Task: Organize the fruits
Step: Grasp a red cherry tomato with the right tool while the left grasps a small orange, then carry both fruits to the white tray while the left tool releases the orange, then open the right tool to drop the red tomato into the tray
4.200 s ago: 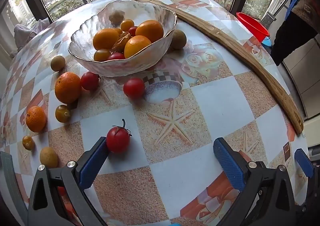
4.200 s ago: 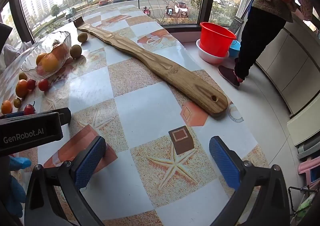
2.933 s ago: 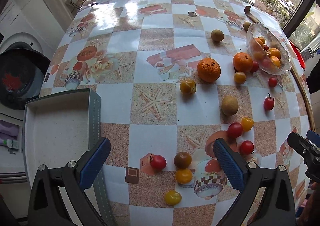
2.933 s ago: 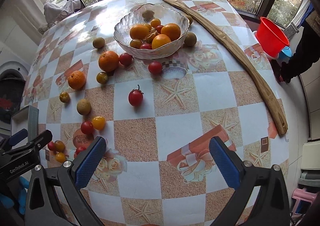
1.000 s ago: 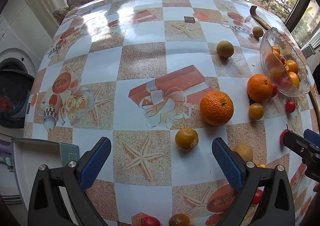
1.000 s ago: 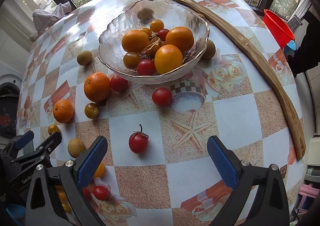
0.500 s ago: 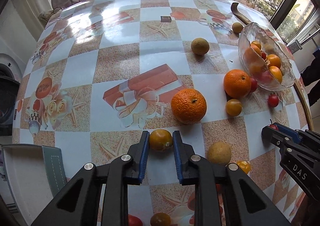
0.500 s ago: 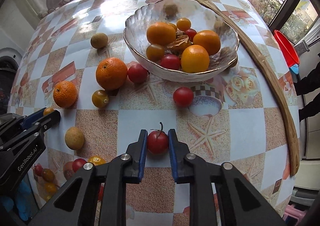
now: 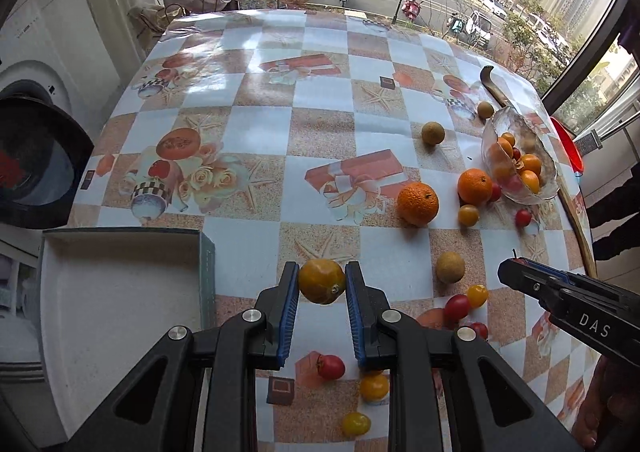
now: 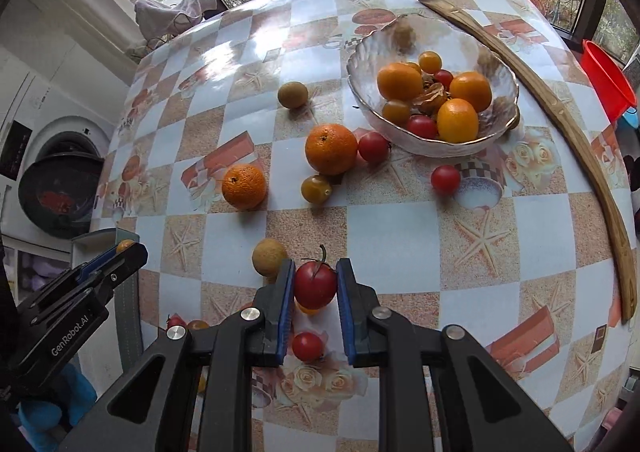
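Observation:
My left gripper (image 9: 322, 286) is shut on a yellow-orange tomato (image 9: 321, 281) and holds it above the table, just right of a shallow white tray (image 9: 112, 292). My right gripper (image 10: 316, 284) is shut on a red tomato (image 10: 315, 285) with a stem, lifted above the table. A glass bowl (image 10: 496, 132) holding oranges and small tomatoes stands at the far right of the table; it also shows in the left wrist view (image 9: 488, 132). Two oranges (image 10: 331, 148) (image 10: 244, 186) and several small tomatoes and brown fruits lie loose on the checked tablecloth.
A long curved wooden board (image 10: 560, 120) runs along the table's right edge. A red bucket (image 10: 606, 80) stands on the floor beyond it. A washing machine (image 9: 28, 160) is left of the table. The tray's grey rim (image 10: 128, 316) is at the near left.
Both grippers have risen from the table with their fruit held. The left one has swung toward the tray with the yellow-orange tomato.

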Available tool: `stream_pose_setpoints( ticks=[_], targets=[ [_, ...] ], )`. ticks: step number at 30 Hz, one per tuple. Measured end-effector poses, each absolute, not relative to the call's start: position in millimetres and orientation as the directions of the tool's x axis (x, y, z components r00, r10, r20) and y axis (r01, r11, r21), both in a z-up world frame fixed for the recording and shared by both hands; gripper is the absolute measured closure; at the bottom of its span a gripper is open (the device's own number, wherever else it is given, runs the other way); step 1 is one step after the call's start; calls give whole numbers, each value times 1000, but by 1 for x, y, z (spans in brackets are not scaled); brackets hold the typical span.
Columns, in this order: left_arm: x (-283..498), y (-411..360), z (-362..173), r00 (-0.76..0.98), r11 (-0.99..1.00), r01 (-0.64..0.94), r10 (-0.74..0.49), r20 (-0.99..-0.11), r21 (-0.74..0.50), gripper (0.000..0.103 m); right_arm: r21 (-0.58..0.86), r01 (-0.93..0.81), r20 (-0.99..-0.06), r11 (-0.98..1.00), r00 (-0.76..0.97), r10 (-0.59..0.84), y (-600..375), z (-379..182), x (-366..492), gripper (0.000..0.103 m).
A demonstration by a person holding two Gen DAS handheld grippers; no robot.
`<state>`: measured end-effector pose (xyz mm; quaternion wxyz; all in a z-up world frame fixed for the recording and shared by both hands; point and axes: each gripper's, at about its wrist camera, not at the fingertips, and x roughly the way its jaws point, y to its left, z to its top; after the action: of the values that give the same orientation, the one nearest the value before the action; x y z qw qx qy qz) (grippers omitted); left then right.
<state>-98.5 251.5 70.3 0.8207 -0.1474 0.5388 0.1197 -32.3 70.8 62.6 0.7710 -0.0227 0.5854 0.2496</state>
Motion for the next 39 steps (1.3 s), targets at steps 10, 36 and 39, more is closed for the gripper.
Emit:
stream_pose_setpoints(
  ticks=[10, 36, 39],
  targets=[
    [-173, 332, 67, 319, 871, -492, 165, -933, -14, 78, 343, -556, -889, 757, 68, 453, 181, 68, -84, 81],
    [-218, 409, 17, 249, 801, -593, 281, -927, 84, 16, 266, -697, -943, 667, -44, 330, 326, 3, -119, 79],
    [-219, 406, 18, 255, 815, -573, 282, -925, 91, 16, 282, -701, -939, 654, -63, 338, 330, 3, -119, 69]
  ],
)
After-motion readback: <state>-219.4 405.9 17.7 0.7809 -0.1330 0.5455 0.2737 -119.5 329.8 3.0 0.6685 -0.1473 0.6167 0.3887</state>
